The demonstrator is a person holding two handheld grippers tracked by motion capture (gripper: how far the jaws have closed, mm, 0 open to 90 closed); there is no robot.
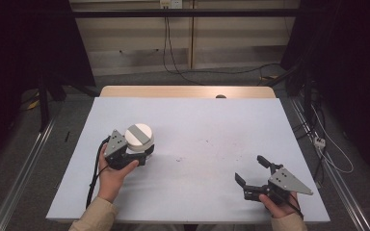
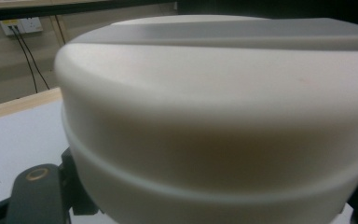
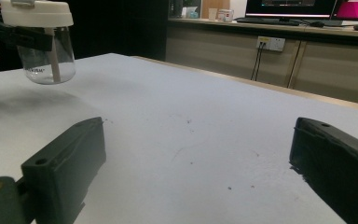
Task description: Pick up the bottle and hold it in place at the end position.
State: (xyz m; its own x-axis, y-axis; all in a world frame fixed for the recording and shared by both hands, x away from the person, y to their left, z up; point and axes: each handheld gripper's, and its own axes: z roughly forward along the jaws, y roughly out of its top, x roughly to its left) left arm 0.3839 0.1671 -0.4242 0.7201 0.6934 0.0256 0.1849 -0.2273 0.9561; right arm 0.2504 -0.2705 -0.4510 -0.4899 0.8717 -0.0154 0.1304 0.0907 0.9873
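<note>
Transport is the step judged to be in hand: a clear cup with a white lid [image 1: 139, 136] is clamped in the left gripper [image 1: 137, 155] and held above the table [image 1: 207, 120], not standing on it. In the right gripper view the cup [image 3: 45, 39] is seen at about ten o'clock, hanging clear of the white surface with a shadow thrown beneath it; a pale straw or tube is seen inside the transparent body, and a black jaw crosses just under the lid. In the left gripper view the white lid [image 2: 214, 116] is seen close up, with a grey band running across its top and the jaws pressed against the sides below.

In the high view the cup lies at about nine o'clock from the table's middle, well apart from the right gripper [image 1: 254, 172], which is held at about four o'clock near the table's near edge. The right gripper's jaws are spread wide with nothing between them, and bare, lightly speckled table is seen ahead of them in its own view.

For the next move, a steady grip on the cup is called for so that it is kept upright while carried. A landing place would have to be chosen, the cup lowered level until its base meets the surface, and only then released. Whether liquid is inside cannot be told.
</note>
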